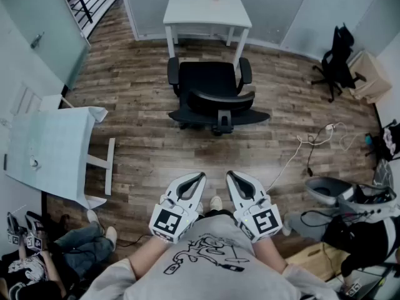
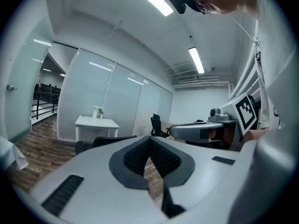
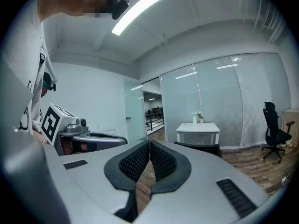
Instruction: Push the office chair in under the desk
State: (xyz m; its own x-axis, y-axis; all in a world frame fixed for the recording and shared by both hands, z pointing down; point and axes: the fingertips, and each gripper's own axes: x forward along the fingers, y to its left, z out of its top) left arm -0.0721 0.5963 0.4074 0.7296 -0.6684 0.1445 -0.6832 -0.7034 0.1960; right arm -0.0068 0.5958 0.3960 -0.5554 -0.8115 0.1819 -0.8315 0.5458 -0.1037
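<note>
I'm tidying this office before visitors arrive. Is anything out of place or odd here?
The office chair stands pulled out in the open, in front of the white desk rather than tucked under it. At the right, a white cable trails loose across the wooden floor.

floor (image 1: 156,149) ahead: open up to office chair (image 1: 215,92) | left: pale table (image 1: 50,155) | right: cable (image 1: 285,165)

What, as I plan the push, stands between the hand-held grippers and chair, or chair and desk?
Nothing visible. Bare floor separates the left hand-held gripper and right hand-held gripper from the chair, which stands at the desk. The cable lies off to the right.
</note>
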